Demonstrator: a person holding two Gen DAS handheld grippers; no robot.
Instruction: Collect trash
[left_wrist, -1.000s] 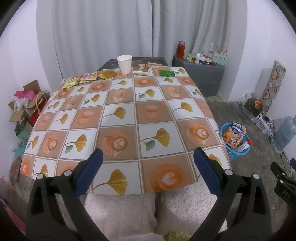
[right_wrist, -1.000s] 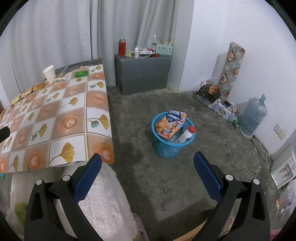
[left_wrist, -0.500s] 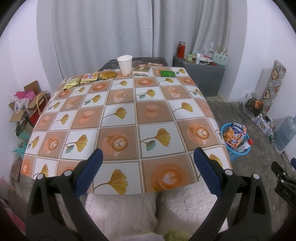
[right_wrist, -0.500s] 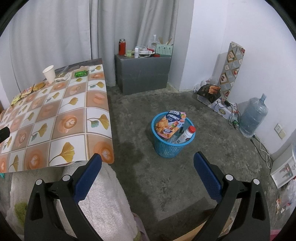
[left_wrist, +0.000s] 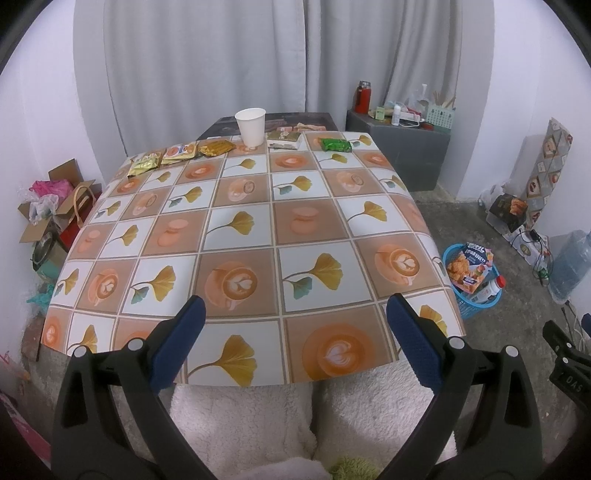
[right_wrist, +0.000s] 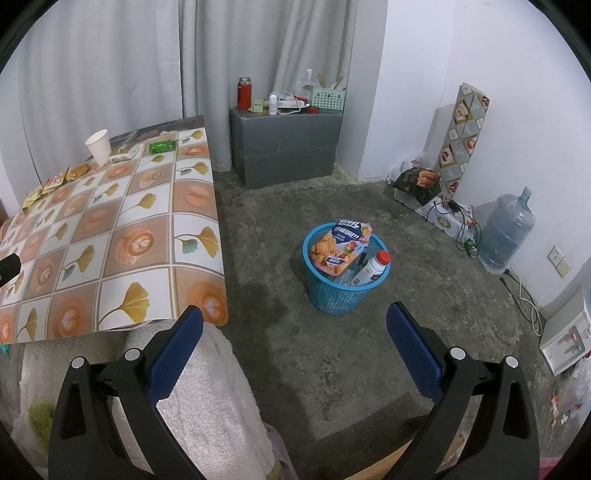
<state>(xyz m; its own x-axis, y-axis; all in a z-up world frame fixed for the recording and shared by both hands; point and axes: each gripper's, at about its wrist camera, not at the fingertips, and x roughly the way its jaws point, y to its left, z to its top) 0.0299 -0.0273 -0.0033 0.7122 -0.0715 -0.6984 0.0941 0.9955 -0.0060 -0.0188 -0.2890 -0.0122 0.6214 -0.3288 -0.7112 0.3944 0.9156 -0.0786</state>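
Along the table's (left_wrist: 258, 236) far edge, from its left corner, the snack wrappers (left_wrist: 177, 153) lie in a row, then the paper cup (left_wrist: 251, 127), a flat packet (left_wrist: 283, 139) and the green wrapper (left_wrist: 335, 144) toward the right corner, none collected yet; the left gripper (left_wrist: 295, 332) hangs at the near edge, fingers spread wide and empty. Right of the table, on the floor, the blue basket (right_wrist: 345, 295) already holds a chip bag (right_wrist: 340, 247) and a bottle (right_wrist: 371, 267), so the job looks partly done; the right gripper (right_wrist: 295, 332) faces it, likewise spread and empty.
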